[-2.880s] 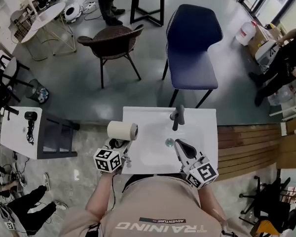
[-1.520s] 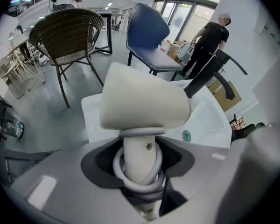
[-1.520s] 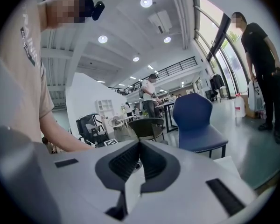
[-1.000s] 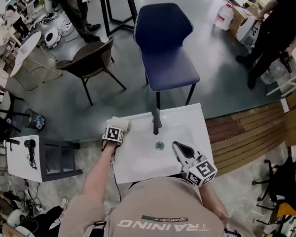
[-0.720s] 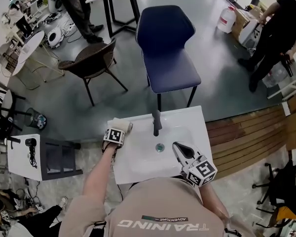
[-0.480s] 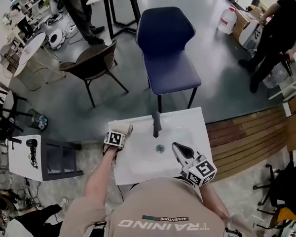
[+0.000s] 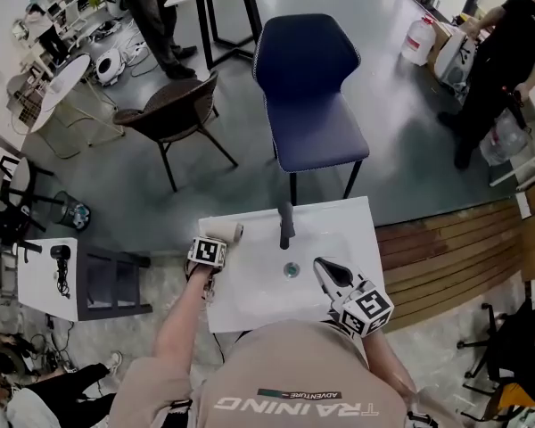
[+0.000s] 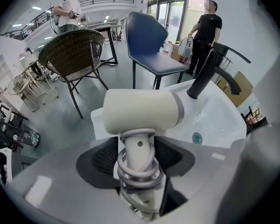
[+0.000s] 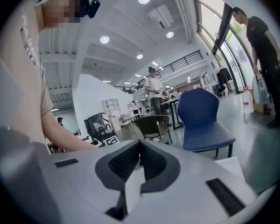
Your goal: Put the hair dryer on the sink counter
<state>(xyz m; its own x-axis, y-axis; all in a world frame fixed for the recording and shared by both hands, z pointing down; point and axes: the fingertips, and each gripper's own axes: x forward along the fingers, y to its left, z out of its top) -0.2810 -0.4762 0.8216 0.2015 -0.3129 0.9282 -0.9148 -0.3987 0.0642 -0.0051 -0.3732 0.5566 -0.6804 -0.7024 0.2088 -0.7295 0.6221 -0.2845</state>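
Left gripper [image 8: 139, 160]: squeezes the hair dryer [image 8: 142, 111] by its handle.
Hair dryer: at the sink counter's [image 7: 361, 239] back left corner.
Right gripper [image 9: 139, 162]: closed, holding nothing.
Around: black tap [image 7: 286, 224] just beside; blue chair [image 7: 310, 87] behind.

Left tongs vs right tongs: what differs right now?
Left tongs are shut on the hair dryer handle; right tongs are shut on nothing. Left tongs sit at the left rear corner of the sink counter; right tongs sit at its front right. Each carries a marker cube.
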